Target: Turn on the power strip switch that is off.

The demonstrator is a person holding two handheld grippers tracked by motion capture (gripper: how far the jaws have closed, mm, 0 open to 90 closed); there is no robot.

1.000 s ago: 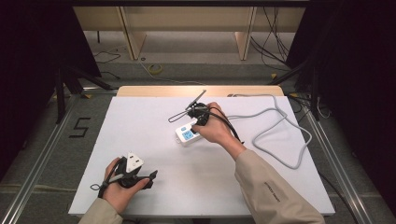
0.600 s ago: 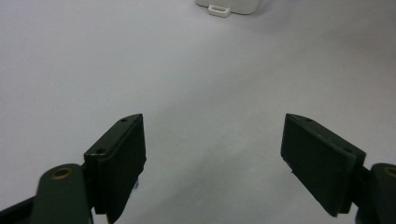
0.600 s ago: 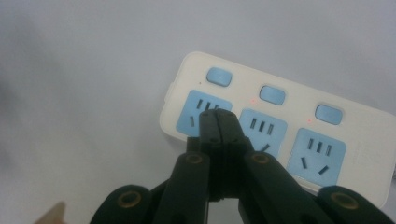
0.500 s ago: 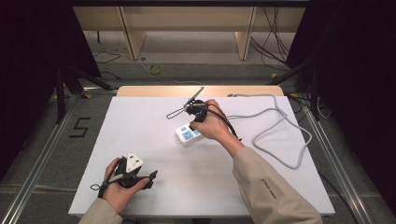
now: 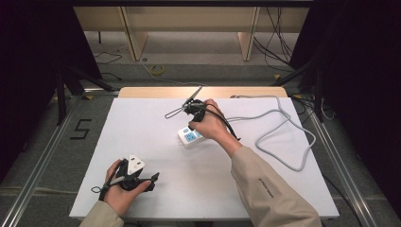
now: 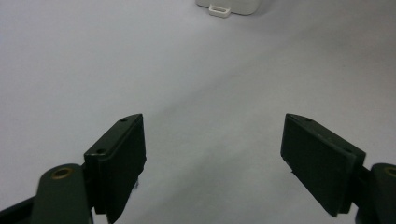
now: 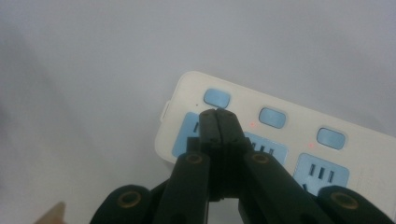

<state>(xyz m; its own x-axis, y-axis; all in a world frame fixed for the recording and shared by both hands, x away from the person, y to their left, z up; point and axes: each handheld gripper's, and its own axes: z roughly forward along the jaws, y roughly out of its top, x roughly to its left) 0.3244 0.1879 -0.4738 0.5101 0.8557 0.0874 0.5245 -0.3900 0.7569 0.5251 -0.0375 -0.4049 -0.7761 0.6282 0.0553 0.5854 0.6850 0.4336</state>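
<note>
The power strip lies flat, long axis slanting rightward-down under the right gripper, fingers clenched empty.

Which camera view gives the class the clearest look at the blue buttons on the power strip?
The right gripper view: the power strip sits close, with three blue buttons plainly in a row beyond the shut right gripper. The high view shows it small, partly under the hand; the left gripper view catches just its end at the top edge.

Right gripper has its jaws pressed tight together — tips hanging right by the first blue button on the white power strip, which sits on a plain white table
</note>
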